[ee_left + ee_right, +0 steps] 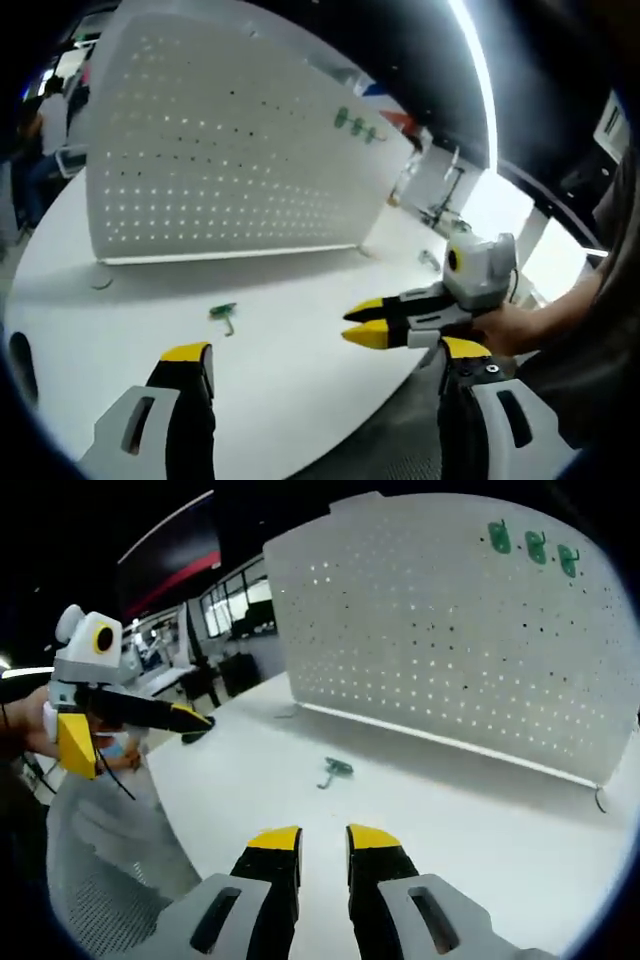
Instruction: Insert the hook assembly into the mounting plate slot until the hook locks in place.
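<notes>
A tall white pegboard plate [220, 150] [450, 620] stands upright on the white table [120, 310] [480, 820]. Three green hooks [357, 125] [535, 545] sit in its upper corner. A loose green hook assembly [223, 314] [334, 770] lies flat on the table in front of the plate, apart from both grippers. My left gripper [325, 352] [135, 735] is open wide and holds nothing; the hook lies ahead of it, closer to its left jaw. My right gripper [323, 840] [352, 326] is shut to a narrow slit with nothing in it, and the hook lies straight ahead of it.
A person's hand [510, 330] holds the right gripper beyond the table's curved front edge. A small wire loop [100, 283] [598, 800] lies by the plate's foot. A grey mesh chair [100, 880] stands below the edge. Another person [45, 120] sits far off.
</notes>
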`<state>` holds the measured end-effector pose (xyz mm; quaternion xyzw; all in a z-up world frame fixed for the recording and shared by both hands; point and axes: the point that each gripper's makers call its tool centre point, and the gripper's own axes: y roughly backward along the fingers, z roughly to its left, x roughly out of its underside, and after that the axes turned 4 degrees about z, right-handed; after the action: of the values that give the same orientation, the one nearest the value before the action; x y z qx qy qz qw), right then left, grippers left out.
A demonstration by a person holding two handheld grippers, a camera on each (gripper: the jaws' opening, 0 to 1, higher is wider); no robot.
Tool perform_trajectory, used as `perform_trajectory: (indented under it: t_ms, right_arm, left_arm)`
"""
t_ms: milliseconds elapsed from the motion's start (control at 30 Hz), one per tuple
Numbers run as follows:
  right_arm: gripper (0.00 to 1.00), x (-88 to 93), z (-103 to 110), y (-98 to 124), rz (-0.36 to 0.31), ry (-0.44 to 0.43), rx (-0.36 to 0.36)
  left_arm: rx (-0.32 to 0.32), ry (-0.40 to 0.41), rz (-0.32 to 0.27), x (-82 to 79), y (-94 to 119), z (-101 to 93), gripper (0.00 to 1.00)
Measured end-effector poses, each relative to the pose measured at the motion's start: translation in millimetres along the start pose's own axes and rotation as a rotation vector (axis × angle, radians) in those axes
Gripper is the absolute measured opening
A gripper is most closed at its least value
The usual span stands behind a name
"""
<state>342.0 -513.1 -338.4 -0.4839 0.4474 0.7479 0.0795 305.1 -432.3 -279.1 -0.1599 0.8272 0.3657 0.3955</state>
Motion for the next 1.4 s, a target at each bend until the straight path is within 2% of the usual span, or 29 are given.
perform_trajectory:
  t_ms: [333,633,1000,1200,1300,1400]
  right_arm:
    - [0.15,0.6,8,-35,0.041,0.003,-0.032]
    - [0.15,-2.9,5,-69,0.072,-0.003,-0.044]
    - [0.15,-11.5,7,-109,0.110,-0.005,-0.072]
    - [0.15,-12.8,2,-123,0.132,-0.013,-0.075]
    - [0.15,-9.2,-2,-130,0.149,-0.034,-0.071]
    - [0.15,-7.5,-3,-134,0.154,-0.092,-0.072]
  left_arm:
    - [0.007,0.018,0.001,-0.6,-5,7.3,0.94]
    - [0.006,0.031,-0.008,-4.0,-5,11.1,0.94]
    - [-0.017,0.062,-0.008,0.6,1,23.4,0.94]
    - [-0.022,0.072,-0.007,0.7,0,26.3,0.94]
    - [-0.023,0.073,-0.007,0.1,0,26.9,0.94]
    - [-0.023,0.079,-0.006,0.5,0,28.0,0.94]
